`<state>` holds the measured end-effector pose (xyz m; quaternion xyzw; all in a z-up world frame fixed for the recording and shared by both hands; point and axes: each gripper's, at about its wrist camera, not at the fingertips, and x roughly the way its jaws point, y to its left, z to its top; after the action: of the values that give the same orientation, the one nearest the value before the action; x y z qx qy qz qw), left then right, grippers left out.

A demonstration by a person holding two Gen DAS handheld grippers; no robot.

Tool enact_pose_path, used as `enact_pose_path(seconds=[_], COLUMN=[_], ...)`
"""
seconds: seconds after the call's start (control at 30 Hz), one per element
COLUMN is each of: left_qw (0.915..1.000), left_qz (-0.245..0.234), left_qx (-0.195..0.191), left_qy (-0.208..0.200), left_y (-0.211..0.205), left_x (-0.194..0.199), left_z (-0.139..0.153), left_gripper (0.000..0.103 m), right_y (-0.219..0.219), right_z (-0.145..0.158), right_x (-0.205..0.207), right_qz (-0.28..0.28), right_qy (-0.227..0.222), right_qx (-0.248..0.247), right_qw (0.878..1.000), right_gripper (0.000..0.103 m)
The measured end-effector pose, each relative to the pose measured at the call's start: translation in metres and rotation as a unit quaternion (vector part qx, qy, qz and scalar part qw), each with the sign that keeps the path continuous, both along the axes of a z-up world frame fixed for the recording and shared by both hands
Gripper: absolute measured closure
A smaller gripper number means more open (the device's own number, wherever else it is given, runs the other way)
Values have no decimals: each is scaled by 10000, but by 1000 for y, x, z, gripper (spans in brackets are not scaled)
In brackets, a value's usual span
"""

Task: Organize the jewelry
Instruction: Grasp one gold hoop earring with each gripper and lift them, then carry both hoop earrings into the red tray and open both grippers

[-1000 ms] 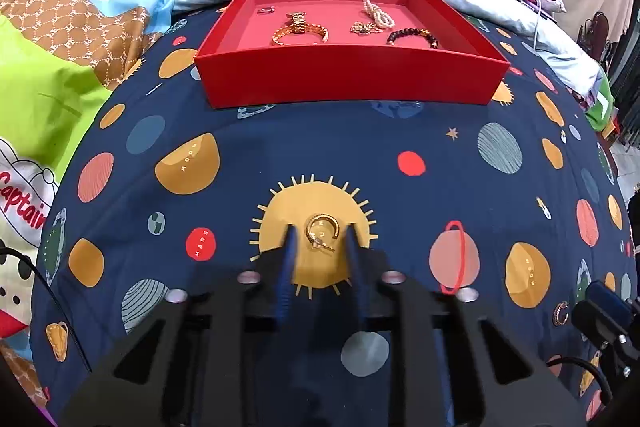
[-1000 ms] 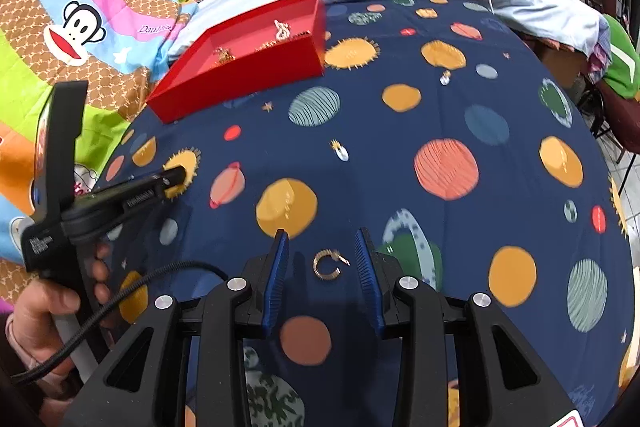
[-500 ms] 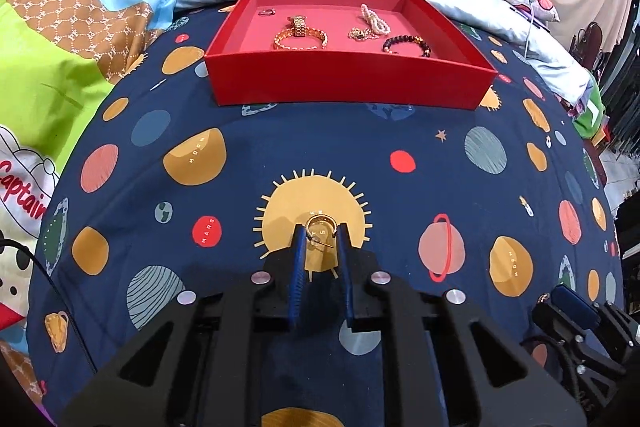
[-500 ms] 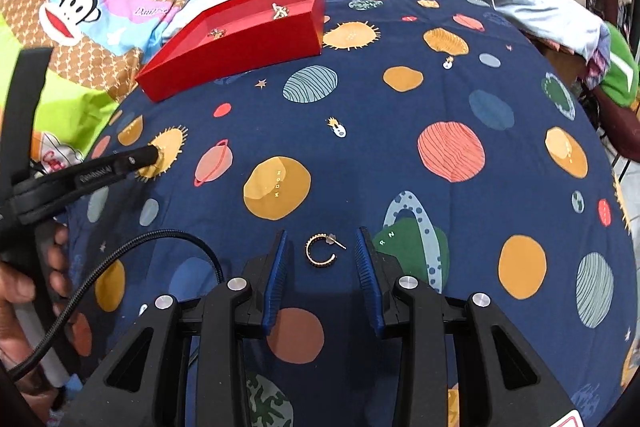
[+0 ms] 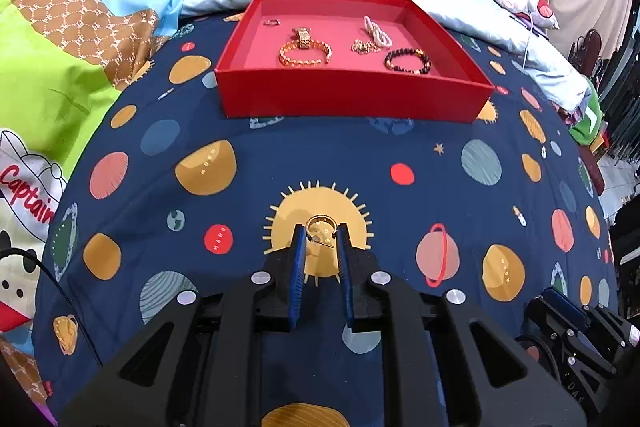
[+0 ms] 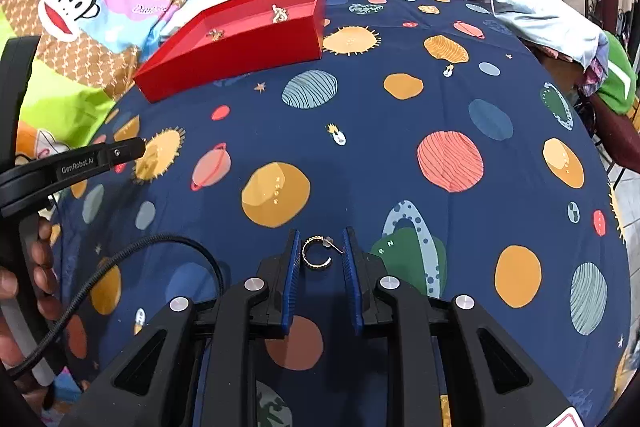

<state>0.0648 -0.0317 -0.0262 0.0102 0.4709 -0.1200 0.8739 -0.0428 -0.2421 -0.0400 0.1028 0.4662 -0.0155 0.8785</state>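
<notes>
Left tongs (image 5: 321, 233): low centre of the left wrist view, blue pads pinched on a gold hoop earring (image 5: 320, 228) over the printed yellow sun.
Right tongs (image 6: 320, 241): low centre of the right wrist view, jaws closing around a second hoop earring (image 6: 316, 253); it lies on the bedsheet between the pads, and neither pad presses it.
Bedsheet (image 5: 168, 155): navy with planets, covers the bed under both tongs.
Red tray (image 5: 352, 99): upper centre of the left wrist view, well apart from the tongs.
Tray contents: gold bracelet (image 5: 305, 51), dark bead bracelet (image 5: 407, 61), pale bead strand (image 5: 376, 31), small ring (image 5: 271, 22) in the far left corner.
Person's hand (image 6: 24, 291): left edge of the right wrist view, gripping the left tongs' handle.
</notes>
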Motion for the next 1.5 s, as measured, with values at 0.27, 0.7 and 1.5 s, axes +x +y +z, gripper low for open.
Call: enact_pose_path(seconds=[0.27, 0.7, 1.5], left_qw=[9996, 9972, 9928], left_qz=[103, 203, 166], left_qx=[-115, -175, 18], left_qy=[-224, -704, -1183], left_y=[10, 16, -18], left_x=[10, 45, 152], left_z=[22, 63, 88], left_gripper=[88, 88, 88], right_y=[1, 6, 8], right_z=[25, 72, 98], right_x=[21, 84, 225], right_qz=[105, 337, 474], right_qy=[-315, -959, -1357], right_qx=[-12, 104, 82], right_qw=[9994, 9948, 9896], right_gripper=[83, 83, 83])
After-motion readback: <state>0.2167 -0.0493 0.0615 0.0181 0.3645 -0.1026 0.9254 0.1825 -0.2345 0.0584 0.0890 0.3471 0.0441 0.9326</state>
